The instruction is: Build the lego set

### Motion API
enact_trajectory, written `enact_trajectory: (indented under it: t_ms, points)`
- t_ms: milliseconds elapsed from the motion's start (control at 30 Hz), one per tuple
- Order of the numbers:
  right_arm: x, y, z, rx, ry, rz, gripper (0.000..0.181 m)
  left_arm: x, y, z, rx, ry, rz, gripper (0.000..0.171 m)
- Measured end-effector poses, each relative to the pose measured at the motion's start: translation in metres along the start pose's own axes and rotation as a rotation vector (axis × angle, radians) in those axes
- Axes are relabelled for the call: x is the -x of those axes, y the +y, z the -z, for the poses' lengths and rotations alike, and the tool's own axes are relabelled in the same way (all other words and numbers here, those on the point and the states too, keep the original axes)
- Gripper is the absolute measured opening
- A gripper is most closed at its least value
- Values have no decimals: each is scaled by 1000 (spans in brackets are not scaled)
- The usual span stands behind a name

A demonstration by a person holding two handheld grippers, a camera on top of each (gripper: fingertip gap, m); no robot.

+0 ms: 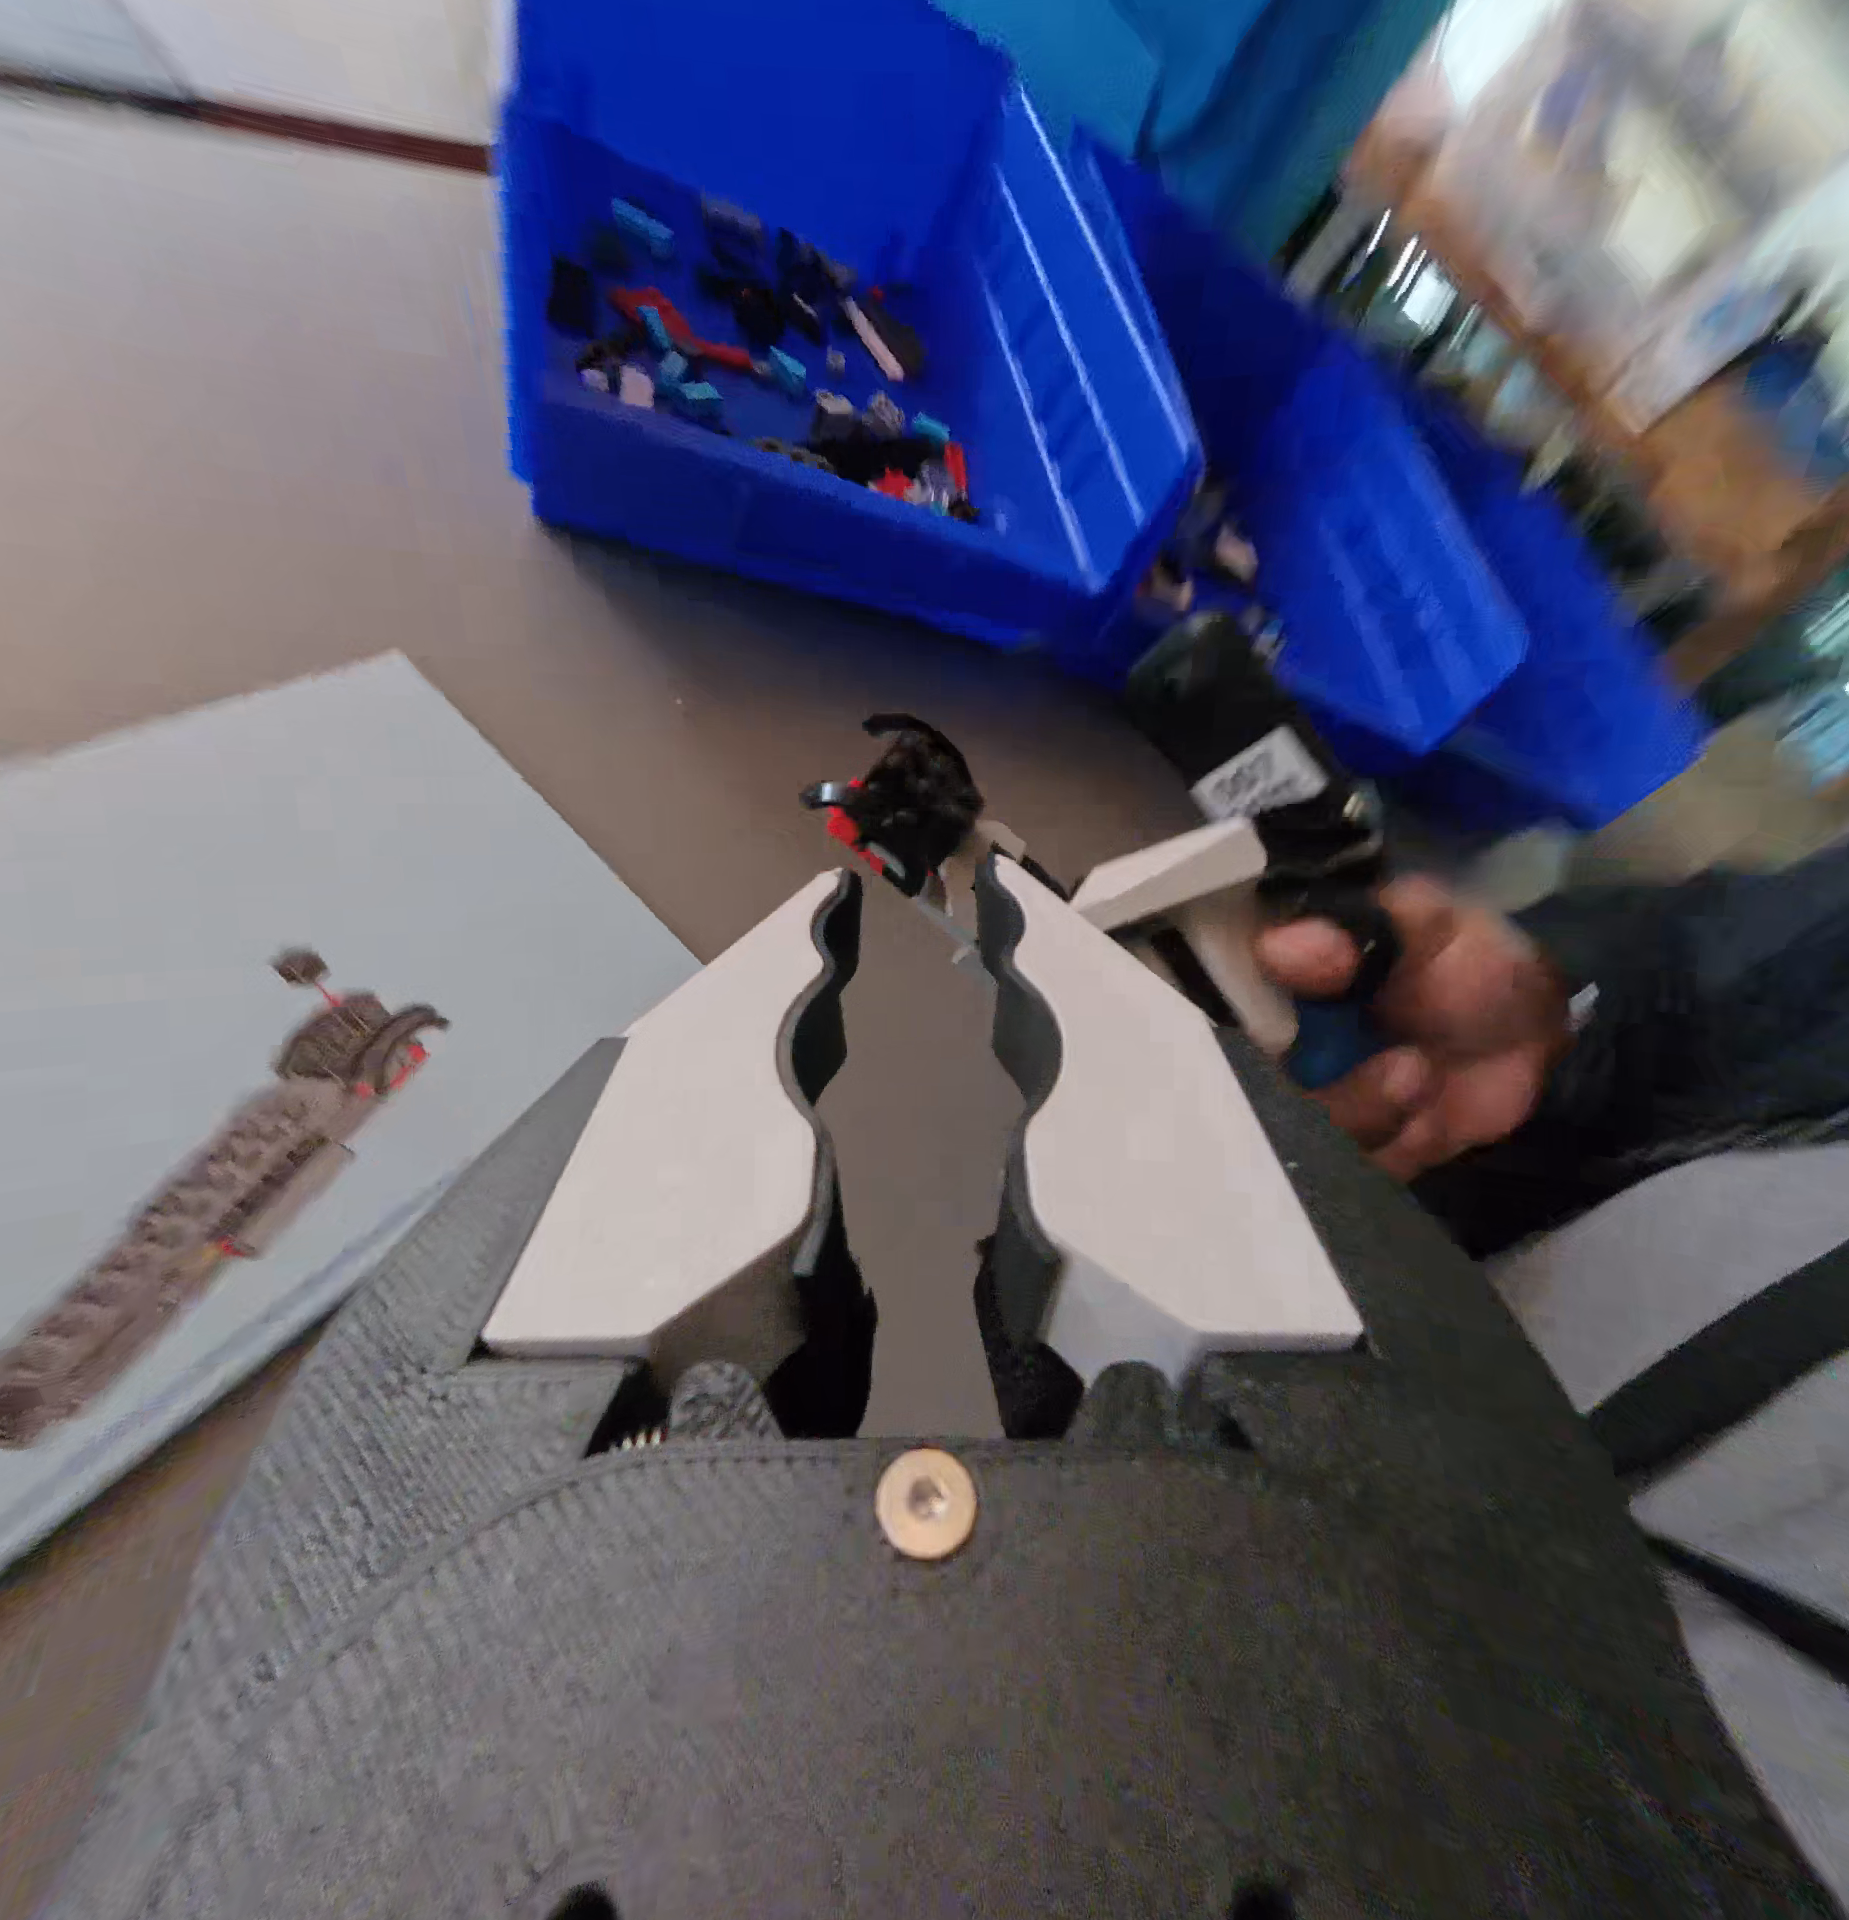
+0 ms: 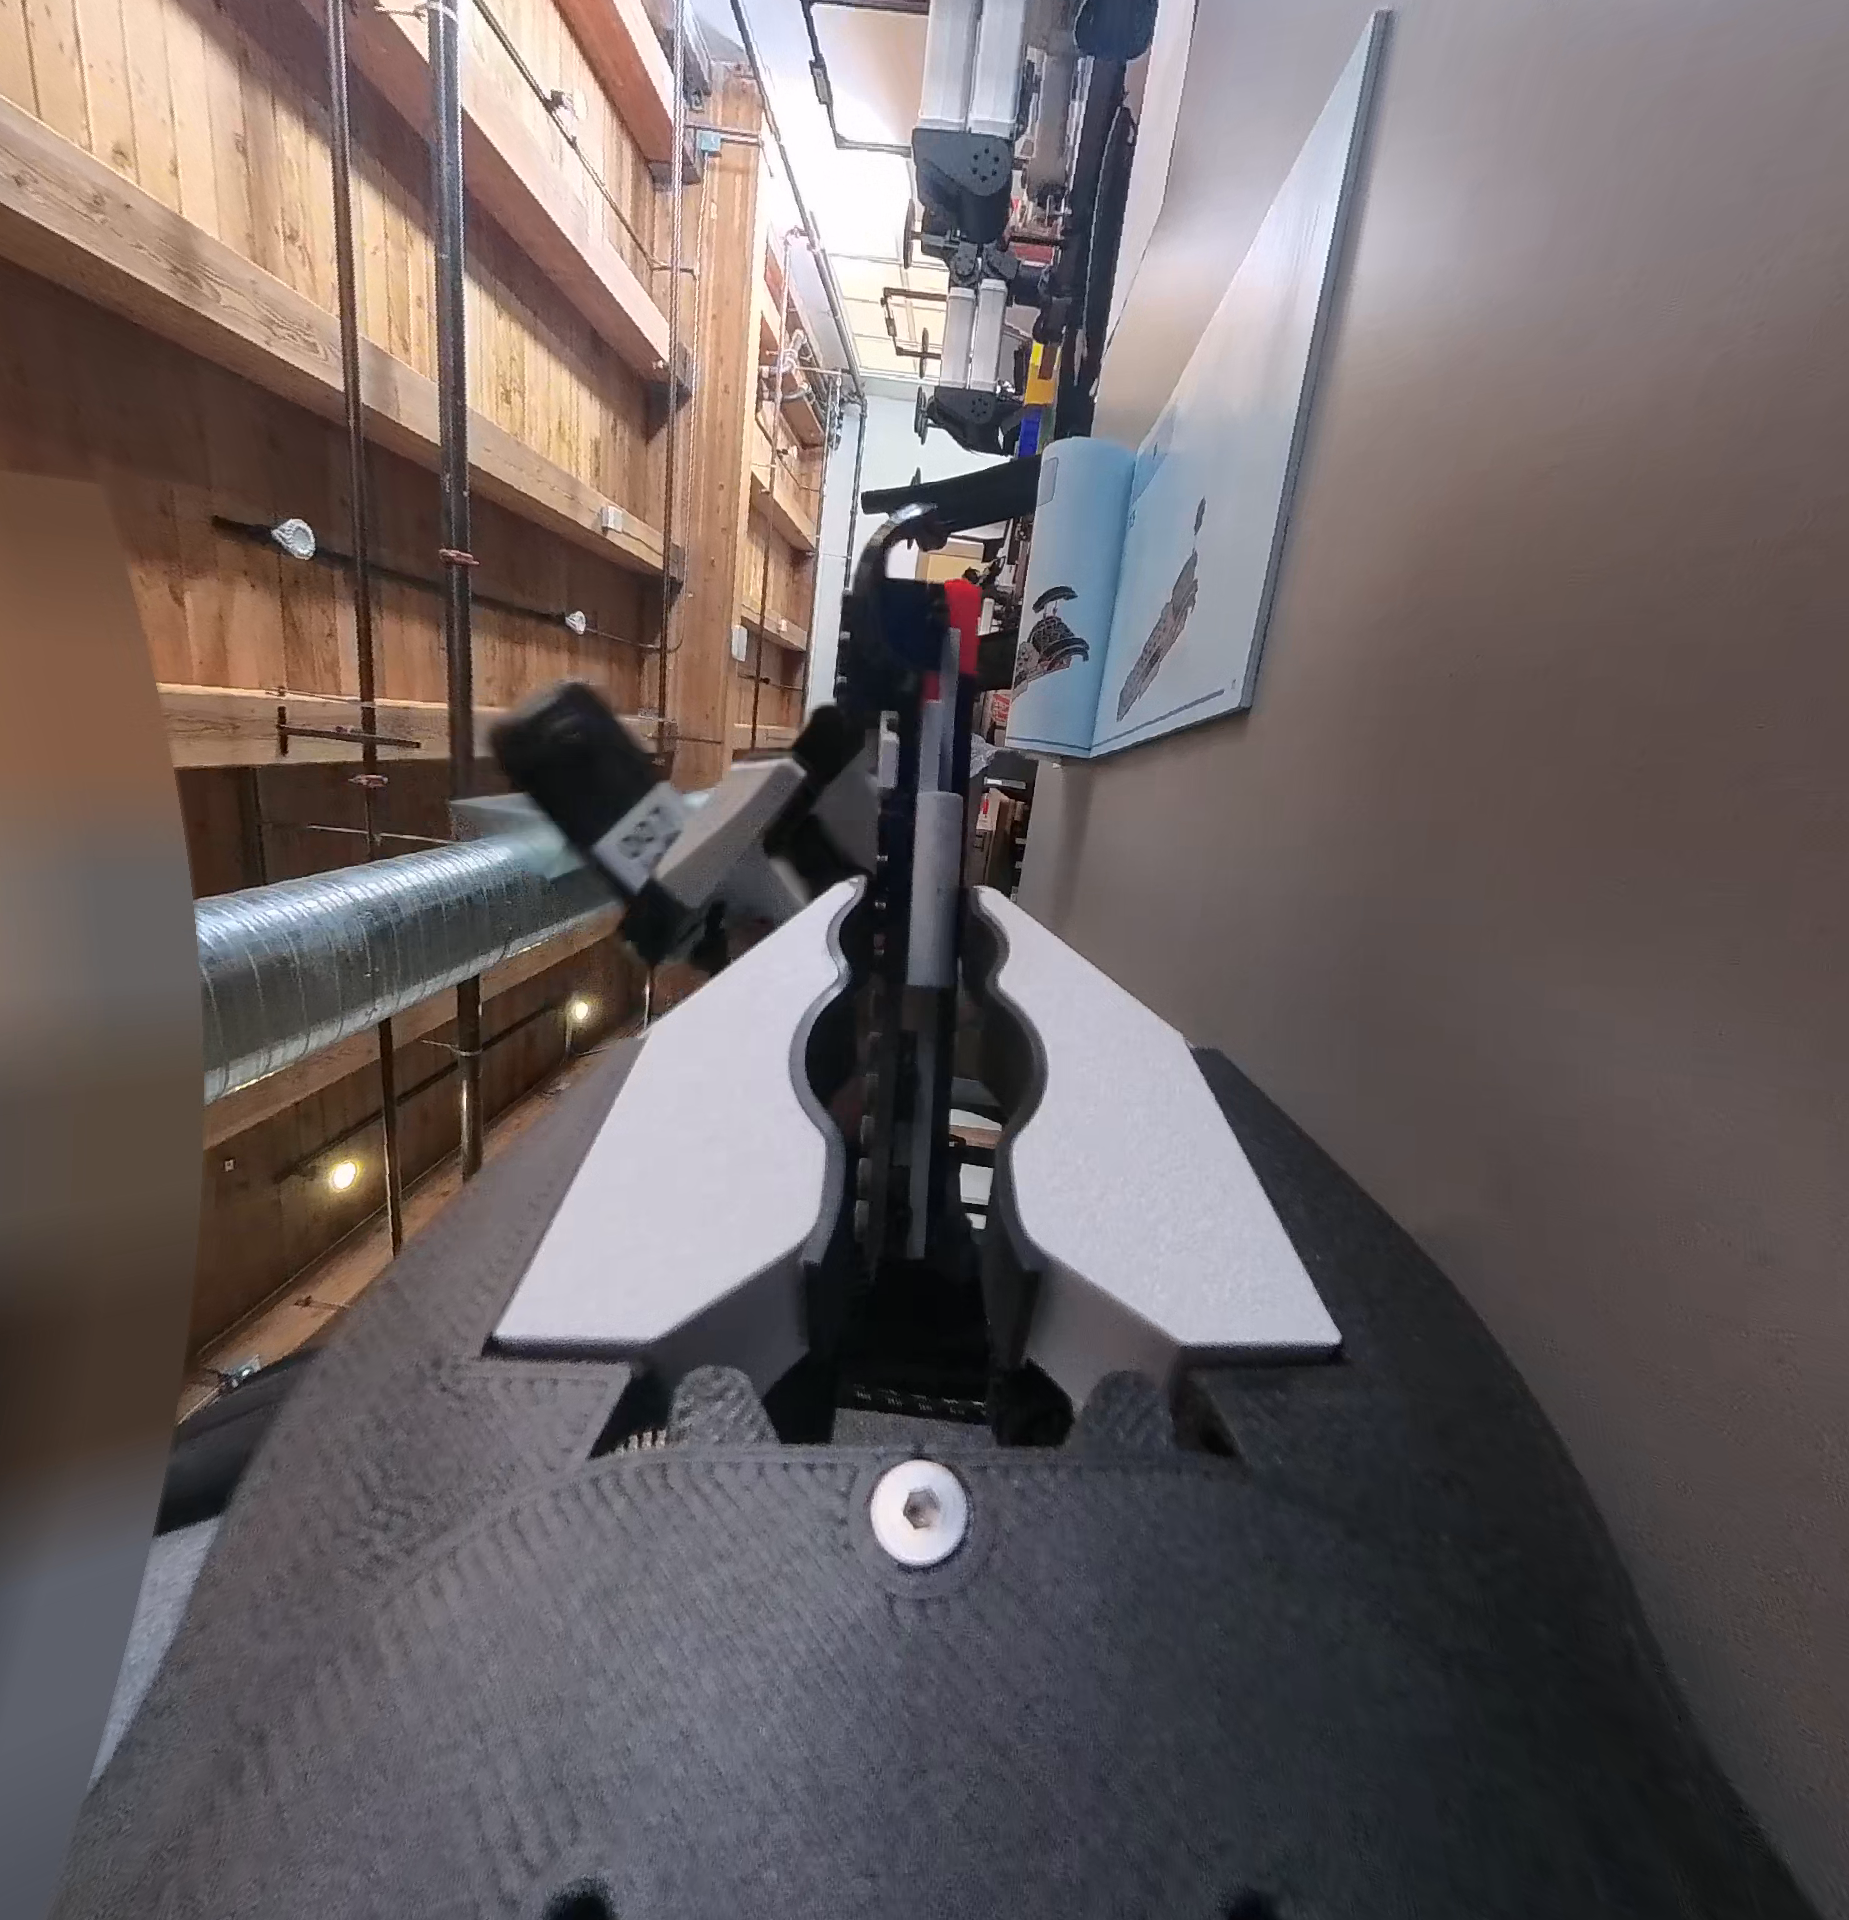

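Observation:
A small black, red and grey lego model [image 1: 909, 805] is held off the brown table [image 1: 224, 416] between both grippers. My left gripper [image 1: 918, 878] is shut on its near end, with a thin grey strip of the model lying against the right finger. In the right wrist view my right gripper [image 2: 918, 904] is rolled on its side and shut on the long body of the model [image 2: 899, 644], which runs up between the fingers. The left gripper [image 2: 832, 774] reaches the model from the left there. A hand [image 1: 1439, 1018] holds the right gripper.
An open instruction booklet [image 1: 224, 987] lies on the table to the left; it also shows in the right wrist view [image 2: 1159, 592]. A blue bin [image 1: 1065, 312] with several loose pieces stands behind, a second blue bin [image 1: 1419, 582] beside it. Some 4 cm of space lies between my two pairs of fingers.

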State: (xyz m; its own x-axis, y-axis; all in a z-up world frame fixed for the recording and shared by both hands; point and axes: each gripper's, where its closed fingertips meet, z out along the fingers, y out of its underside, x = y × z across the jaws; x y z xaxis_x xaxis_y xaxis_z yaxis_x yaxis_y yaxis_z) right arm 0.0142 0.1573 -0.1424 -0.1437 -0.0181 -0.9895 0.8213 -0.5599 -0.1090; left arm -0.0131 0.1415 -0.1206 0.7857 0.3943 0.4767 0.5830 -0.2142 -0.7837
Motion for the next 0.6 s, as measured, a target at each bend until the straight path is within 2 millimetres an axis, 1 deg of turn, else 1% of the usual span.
enact_trajectory:
  t_ms: [67, 133, 200, 267, 333, 433, 600]
  points:
    - [1, 0, 0, -1, -5, 3, 18, 4, 1, 1, -62, 117, 261, 29]
    - [2, 1, -1, 1, -9, 11, 17, 1, 3, -1, -99, 263, 489, 32]
    - [3, 2, -1, 3, -10, 24, 17, -3, 6, -5, -116, 368, 633, 32]
    - [3, 2, -2, 5, -10, 37, 17, -8, 9, -10, -114, 428, 700, 32]
    - [4, 3, -2, 8, -8, 53, 17, -13, 10, -14, -112, 459, 728, 32]
    - [5, 5, -3, 15, -4, 76, 17, -17, 8, -16, -119, 495, 750, 29]
    - [6, 6, -3, 17, -6, 98, 17, -18, 7, -16, -124, 501, 760, 26]
